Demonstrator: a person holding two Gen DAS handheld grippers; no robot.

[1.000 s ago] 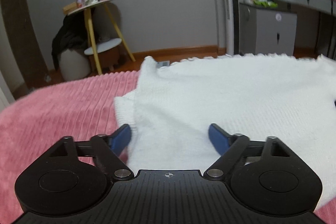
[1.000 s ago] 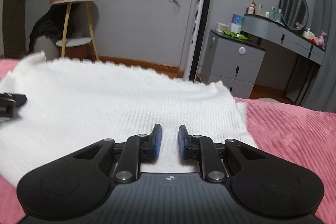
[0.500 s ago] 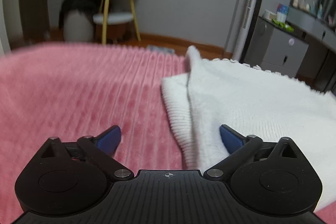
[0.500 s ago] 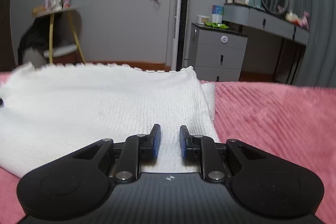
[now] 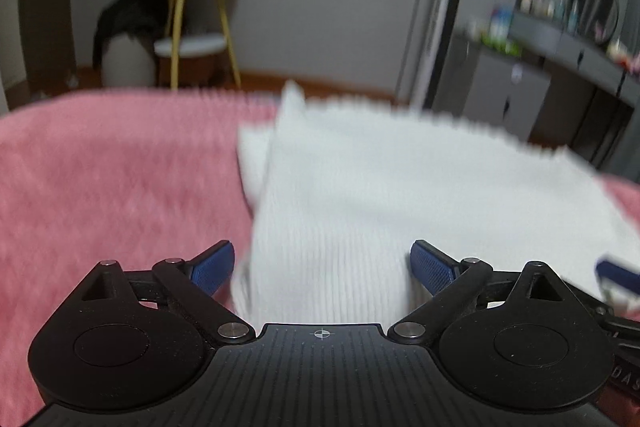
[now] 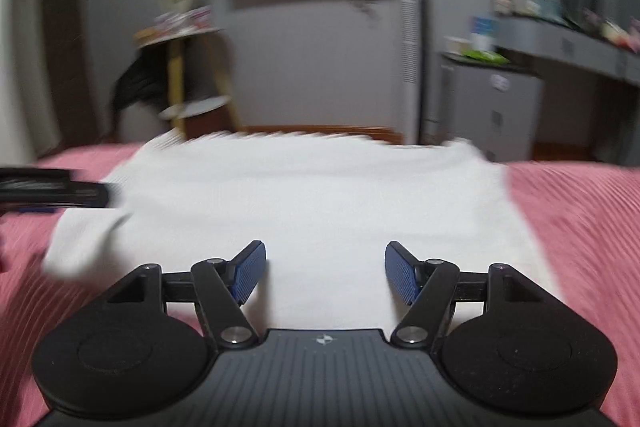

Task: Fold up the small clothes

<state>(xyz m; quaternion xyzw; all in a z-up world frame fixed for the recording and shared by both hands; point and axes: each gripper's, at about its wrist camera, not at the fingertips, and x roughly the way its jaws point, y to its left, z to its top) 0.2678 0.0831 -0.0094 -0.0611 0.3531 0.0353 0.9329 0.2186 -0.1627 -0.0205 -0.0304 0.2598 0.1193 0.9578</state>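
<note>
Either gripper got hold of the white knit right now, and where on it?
Neither. The left gripper and right gripper are both open over the near edge of the white knit, clamping nothing.

Pink bedspread lies bare left of the sweater (folded).

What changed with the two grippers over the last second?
The right gripper opened: its fingers, nearly shut over the white knit garment before, now stand wide apart. The left gripper swung left, then back over the garment's left edge, open throughout. The garment stays flat on the pink blanket.
</note>
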